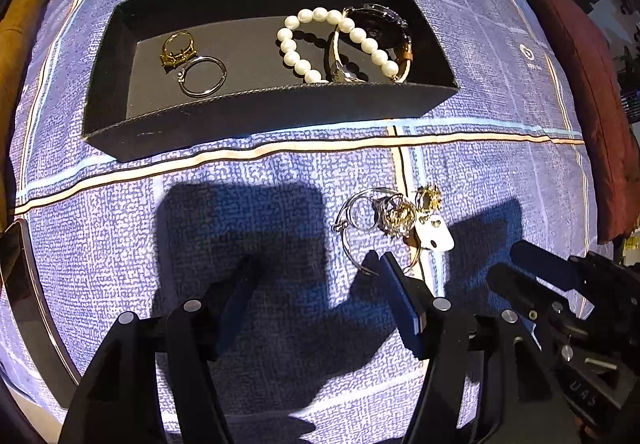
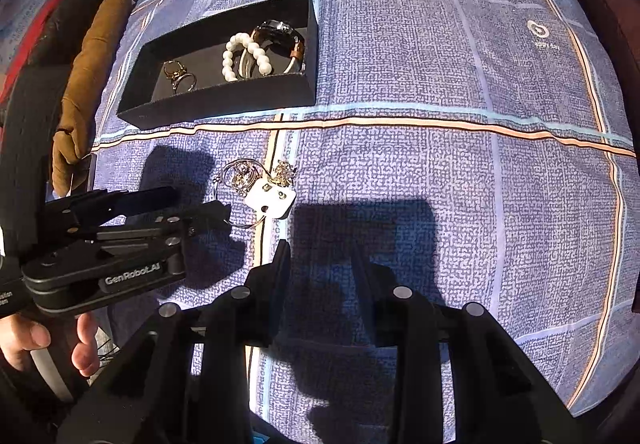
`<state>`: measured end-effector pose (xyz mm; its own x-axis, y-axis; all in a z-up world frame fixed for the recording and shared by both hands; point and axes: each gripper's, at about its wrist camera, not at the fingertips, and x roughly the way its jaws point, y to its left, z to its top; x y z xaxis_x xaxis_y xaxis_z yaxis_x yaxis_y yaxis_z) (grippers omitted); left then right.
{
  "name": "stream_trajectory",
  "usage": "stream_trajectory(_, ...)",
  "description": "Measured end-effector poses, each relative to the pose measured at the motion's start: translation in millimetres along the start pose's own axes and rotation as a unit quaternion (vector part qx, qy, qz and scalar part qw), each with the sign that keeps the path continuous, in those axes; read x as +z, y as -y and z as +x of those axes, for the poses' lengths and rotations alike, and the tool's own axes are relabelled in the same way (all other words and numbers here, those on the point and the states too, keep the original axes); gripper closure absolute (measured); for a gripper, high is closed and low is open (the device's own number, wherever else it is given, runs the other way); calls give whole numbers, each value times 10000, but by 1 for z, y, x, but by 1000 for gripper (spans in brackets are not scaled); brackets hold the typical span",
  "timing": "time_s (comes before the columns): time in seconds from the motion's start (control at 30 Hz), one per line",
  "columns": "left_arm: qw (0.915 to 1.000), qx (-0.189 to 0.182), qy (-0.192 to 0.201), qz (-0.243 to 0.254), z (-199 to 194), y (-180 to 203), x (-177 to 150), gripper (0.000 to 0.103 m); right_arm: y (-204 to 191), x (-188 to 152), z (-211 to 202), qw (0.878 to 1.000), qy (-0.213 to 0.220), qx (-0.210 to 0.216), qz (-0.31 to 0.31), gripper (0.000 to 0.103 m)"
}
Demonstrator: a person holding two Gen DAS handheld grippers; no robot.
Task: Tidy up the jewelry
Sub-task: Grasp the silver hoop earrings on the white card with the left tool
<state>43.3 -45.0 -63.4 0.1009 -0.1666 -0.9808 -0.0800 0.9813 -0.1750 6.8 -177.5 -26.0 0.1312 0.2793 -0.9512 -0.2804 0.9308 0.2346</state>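
A black tray (image 1: pixel 260 115) sits on the blue checked cloth and holds a gold ring (image 1: pixel 178 49), a silver ring (image 1: pixel 202 77), a pearl bracelet (image 1: pixel 320 43) and a watch (image 1: pixel 376 27). The tray also shows in the right wrist view (image 2: pixel 224 99). A loose pile of jewelry (image 1: pixel 394 217) with a white earring card (image 1: pixel 434 232) lies on the cloth near me; it shows in the right wrist view too (image 2: pixel 256 179). My left gripper (image 1: pixel 316 272) is open and empty, its right fingertip beside the pile's silver hoop. My right gripper (image 2: pixel 320 260) is open and empty, just right of the pile.
A brown cushion (image 2: pixel 88 83) lies left of the table and a dark red cushion (image 1: pixel 592 95) lies right of it. A dark glossy object (image 1: pixel 20 284) rests at the table's left edge. The cloth has a white logo (image 2: pixel 538 31) at the far right.
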Motion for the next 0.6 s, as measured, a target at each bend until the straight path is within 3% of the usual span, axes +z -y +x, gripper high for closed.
stream_trajectory(0.17,9988,448,-61,188,9,11,11,43,-2,4,3,10000,-29,43,-15,71)
stream_trajectory(0.37,9968,709,53,364,4,9,8,73,-4,4,5,9999,-44,128,-52,70)
stream_trajectory(0.53,9983,537,54,206,-2,-8,9,95,-23,11,11,9993,-39,279,-263,70)
stream_trajectory(0.6,9988,458,62,188,-4,-14,7,97,-31,13,13,9987,-33,379,-333,70)
